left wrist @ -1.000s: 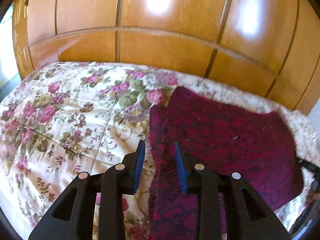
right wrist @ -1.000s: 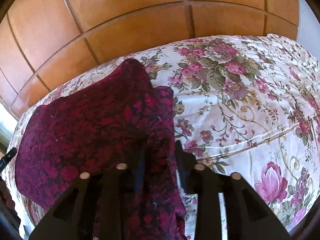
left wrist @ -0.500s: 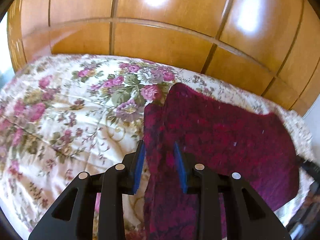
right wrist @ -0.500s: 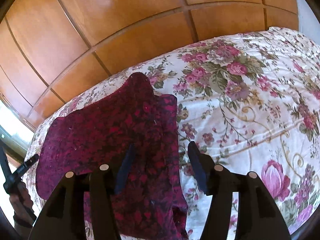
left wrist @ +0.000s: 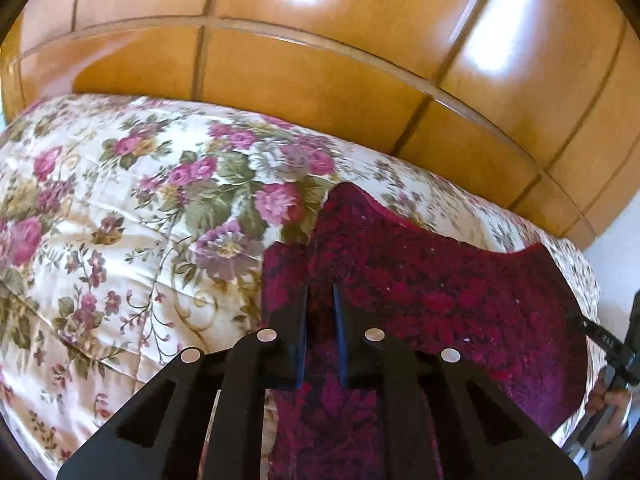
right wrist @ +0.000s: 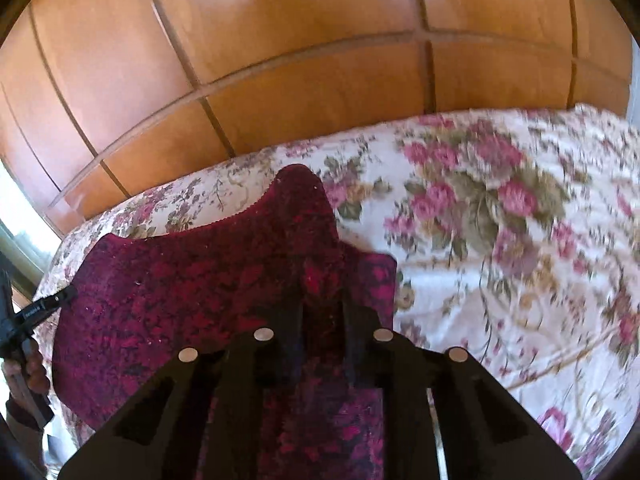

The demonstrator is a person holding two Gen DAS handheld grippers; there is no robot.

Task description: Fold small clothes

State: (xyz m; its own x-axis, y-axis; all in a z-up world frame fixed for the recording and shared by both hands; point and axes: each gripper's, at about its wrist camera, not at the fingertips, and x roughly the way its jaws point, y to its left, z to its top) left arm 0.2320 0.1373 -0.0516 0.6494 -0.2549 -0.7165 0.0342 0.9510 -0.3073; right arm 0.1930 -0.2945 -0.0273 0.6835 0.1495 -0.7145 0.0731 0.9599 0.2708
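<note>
A dark red patterned garment (left wrist: 420, 292) lies spread on a floral bedspread (left wrist: 120, 220). My left gripper (left wrist: 320, 300) is nearly shut over the garment's left sleeve edge, with a fold of cloth between the fingers. In the right wrist view the same garment (right wrist: 192, 288) fills the lower left. My right gripper (right wrist: 322, 312) has narrowed around the garment's right sleeve part, cloth between its fingers. Each gripper shows at the far edge of the other's view.
A glossy wooden panelled wardrobe (left wrist: 320, 60) stands right behind the bed. The floral bedspread (right wrist: 520, 260) stretches wide to the right in the right wrist view. The bed's edge lies near the garment's outer side.
My left gripper has closed in on the garment's sleeve edge. My right gripper, opened half a second ago, has narrowed again over the cloth. Both have moved forward over the garment.
</note>
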